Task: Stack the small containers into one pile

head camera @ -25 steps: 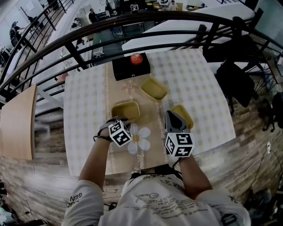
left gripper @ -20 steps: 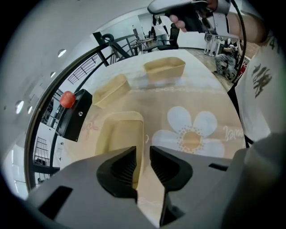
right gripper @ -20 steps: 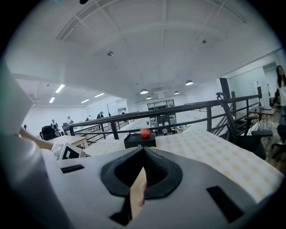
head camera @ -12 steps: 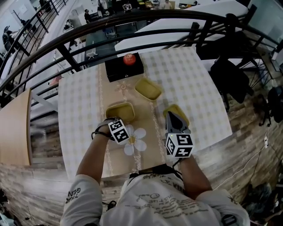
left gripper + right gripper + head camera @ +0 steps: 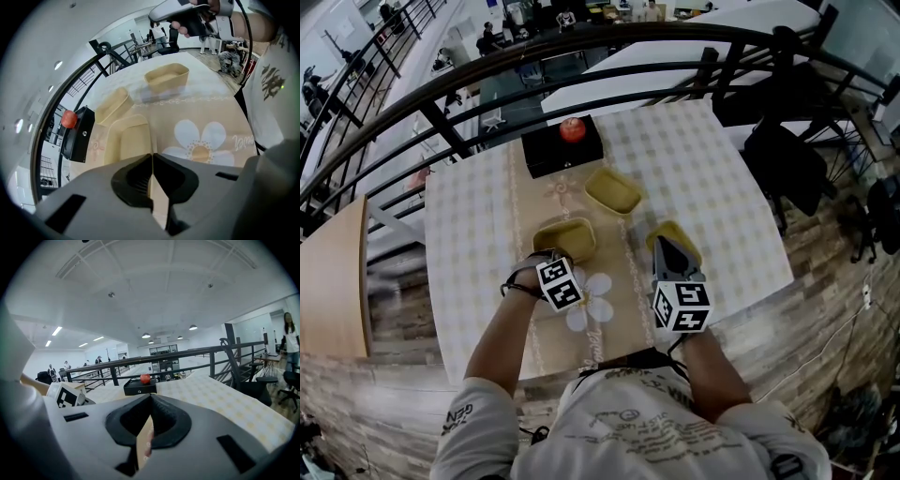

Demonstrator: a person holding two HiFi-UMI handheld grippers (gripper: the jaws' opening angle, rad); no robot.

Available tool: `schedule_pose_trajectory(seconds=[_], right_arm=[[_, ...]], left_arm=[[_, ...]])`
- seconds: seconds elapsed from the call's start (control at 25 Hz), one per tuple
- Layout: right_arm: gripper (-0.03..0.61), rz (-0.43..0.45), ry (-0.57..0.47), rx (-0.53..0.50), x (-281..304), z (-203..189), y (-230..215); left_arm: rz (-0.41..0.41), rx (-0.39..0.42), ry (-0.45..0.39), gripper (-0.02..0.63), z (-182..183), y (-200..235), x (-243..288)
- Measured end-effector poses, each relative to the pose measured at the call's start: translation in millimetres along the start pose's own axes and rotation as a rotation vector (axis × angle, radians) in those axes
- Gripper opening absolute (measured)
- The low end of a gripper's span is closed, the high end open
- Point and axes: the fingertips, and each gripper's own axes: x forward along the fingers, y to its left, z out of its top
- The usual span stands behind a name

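While the left gripper (image 5: 152,154) and the right gripper (image 5: 150,395) are both closed tight and hold nothing, no pile is started yet. The left container (image 5: 565,237) and the right container (image 5: 675,229) sit close by them on the desk (image 5: 722,169), with the far container (image 5: 614,190) beyond. Next, I think, one gripper must open and pinch a rim.

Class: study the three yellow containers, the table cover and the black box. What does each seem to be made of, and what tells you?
The yellow containers look like thin moulded plastic with a matte finish: rounded corners, even colour. The table cover is cloth or vinyl, unclear which: printed checks, lying flat. The black box looks hard and smooth, perhaps plastic or metal: sharp edges.
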Motion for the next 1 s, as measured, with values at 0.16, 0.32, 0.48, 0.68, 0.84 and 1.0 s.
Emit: schedule_pose_trajectory(seconds=[0.16, 0.32, 0.48, 0.68, 0.84, 1.0], right_arm=[[-0.006, -0.009, -0.003, 0.001, -4, -1, -4], [-0.006, -0.031, -0.004, 0.005, -10, -2, -12], [-0.006, -0.049, 0.006, 0.019, -14, -8, -21], [-0.006, -0.058, 0.017, 0.018, -19, -12, -28], [-0.006, -0.068, 0.022, 0.025, -20, -15, -34], [-0.006, -0.064, 0.029, 0.029, -21, -18, -35]], left_arm=[[0.026, 0.047, -0.035, 0.017, 24, -6, -12], [0.021, 0.08, -0.061, 0.017, 48, -22, -18], [0.009, 0.083, -0.071, 0.017, 64, -42, -13], [0.005, 0.114, -0.035, 0.017, 66, -63, 4], [0.013, 0.111, -0.015, 0.018, 63, -70, 16], [0.006, 0.105, -0.007, 0.018, 61, -75, 20]])
